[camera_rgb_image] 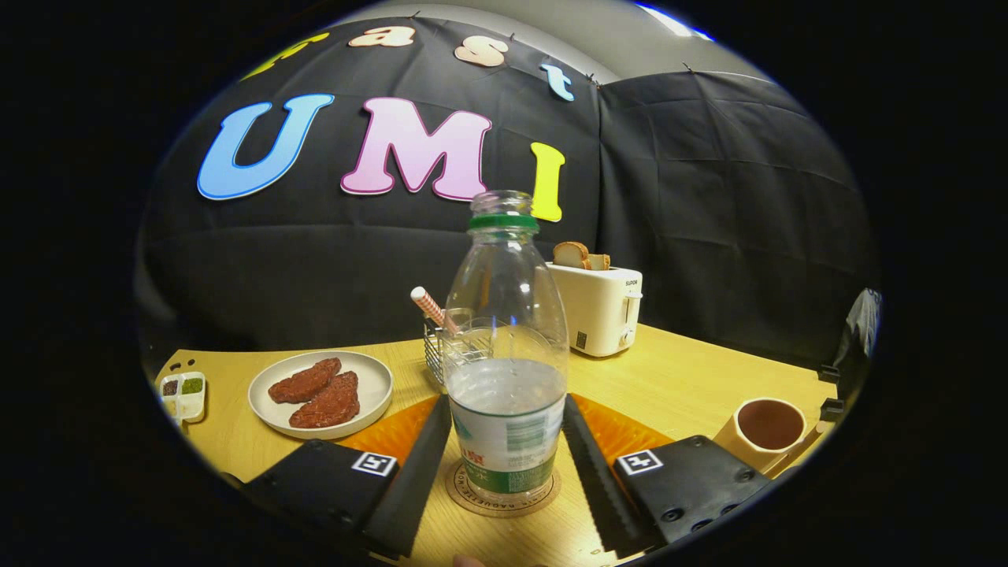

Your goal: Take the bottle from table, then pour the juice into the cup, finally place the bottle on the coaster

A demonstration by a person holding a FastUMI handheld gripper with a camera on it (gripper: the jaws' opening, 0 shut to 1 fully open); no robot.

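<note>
A clear plastic bottle (505, 346) with a green neck ring and no cap stands upright on a round coaster (504, 494). It is about half full of clear liquid. My gripper (506, 403) holds it low down, with the fingers (425, 457) touching its left and right sides. The cream cup (768, 429) with a dark inside stands on the table to the right, beyond the right finger.
A white plate (315, 398) with two brown patties lies left of the bottle, and a small seasoning tray (183, 394) sits further left. A wire basket (441, 350) with a striped straw is behind the bottle. A white toaster (597, 307) holding bread stands at the back. An orange mat (622, 433) lies under the fingers.
</note>
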